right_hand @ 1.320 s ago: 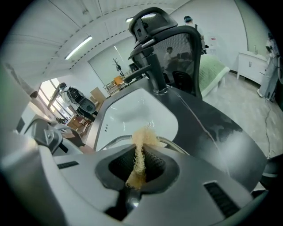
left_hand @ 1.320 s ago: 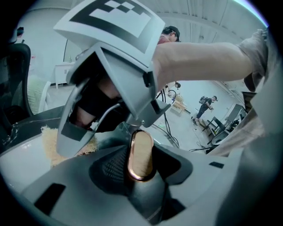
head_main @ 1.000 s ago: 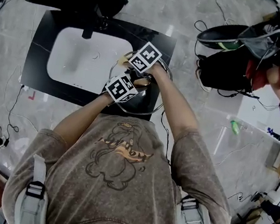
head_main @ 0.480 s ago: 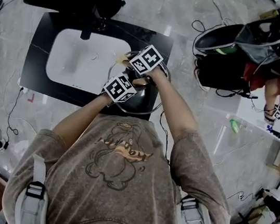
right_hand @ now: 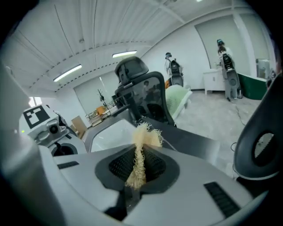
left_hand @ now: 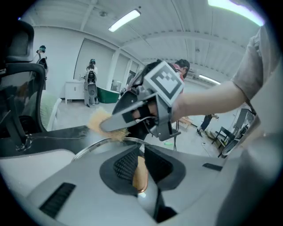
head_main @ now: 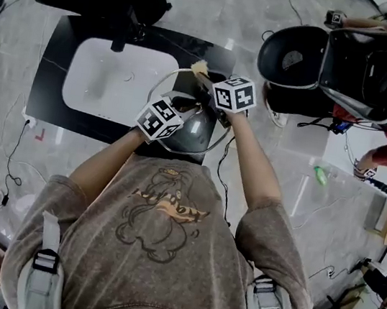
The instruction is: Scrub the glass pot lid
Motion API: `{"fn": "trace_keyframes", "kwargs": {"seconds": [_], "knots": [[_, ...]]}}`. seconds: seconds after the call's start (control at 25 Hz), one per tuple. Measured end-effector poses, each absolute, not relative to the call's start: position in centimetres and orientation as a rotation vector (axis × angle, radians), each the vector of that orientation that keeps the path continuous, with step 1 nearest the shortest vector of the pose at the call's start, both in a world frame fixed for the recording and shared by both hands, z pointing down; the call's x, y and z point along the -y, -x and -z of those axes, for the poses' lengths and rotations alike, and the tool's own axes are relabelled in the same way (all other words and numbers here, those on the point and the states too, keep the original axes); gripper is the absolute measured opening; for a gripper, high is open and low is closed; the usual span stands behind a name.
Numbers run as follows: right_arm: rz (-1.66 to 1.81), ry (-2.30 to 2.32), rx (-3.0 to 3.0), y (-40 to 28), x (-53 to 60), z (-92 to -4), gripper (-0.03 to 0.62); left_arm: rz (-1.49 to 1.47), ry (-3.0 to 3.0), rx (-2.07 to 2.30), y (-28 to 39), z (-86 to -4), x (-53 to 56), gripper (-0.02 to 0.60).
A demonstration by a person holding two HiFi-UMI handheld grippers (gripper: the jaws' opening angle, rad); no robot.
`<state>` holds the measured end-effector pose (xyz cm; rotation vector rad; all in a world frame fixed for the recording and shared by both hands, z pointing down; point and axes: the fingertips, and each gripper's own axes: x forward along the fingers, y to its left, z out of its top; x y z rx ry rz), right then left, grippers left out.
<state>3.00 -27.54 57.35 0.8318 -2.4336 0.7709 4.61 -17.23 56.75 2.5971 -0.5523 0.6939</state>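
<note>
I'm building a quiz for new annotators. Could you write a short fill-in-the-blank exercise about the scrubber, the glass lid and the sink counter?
1. The fibrous scrubber is clamped in the person's ____ gripper.
2. In the head view, the glass lid is to the ____ of the sink.
3. The counter around the white sink is ____.

Missing words: right; right; black

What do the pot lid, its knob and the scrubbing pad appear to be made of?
The pot lid looks like glossy, smoky glass inside a bright metal rim. Its knob is smooth, shiny copper-orange: coated metal or plastic, I cannot tell. The scrubbing pad is pale yellow with coarse, frayed fibres, probably loofah or another plant fibre.
</note>
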Motion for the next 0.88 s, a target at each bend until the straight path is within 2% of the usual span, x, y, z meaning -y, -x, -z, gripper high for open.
{"fn": "trace_keyframes", "kwargs": {"seconds": [0.04, 0.12, 0.4, 0.76, 0.88], "knots": [[-0.757, -0.884, 2.454, -4.0, 27.3, -56.3, 0.04, -0.675, -2.605, 0.569, -4.5, -56.0, 17.4, 0.042], [-0.726, -0.991, 2.492, -5.8, 26.6, -54.1, 0.04, -0.636, -2.622, 0.616, -4.1, -54.4, 17.8, 0.021], [-0.487, -1.317, 2.555, -9.5, 22.1, -46.6, 0.04, -0.407, -2.666, 0.83, -2.4, -47.1, 19.3, 0.017], [-0.098, -1.532, 2.619, -9.5, 18.1, -40.2, 0.04, -0.106, -2.822, 1.135, 0.9, -40.6, 19.9, 0.017], [-0.066, -1.571, 2.654, -9.4, 17.8, -40.0, 0.04, -0.049, -2.826, 1.194, 1.8, -40.4, 20.3, 0.017]]}}
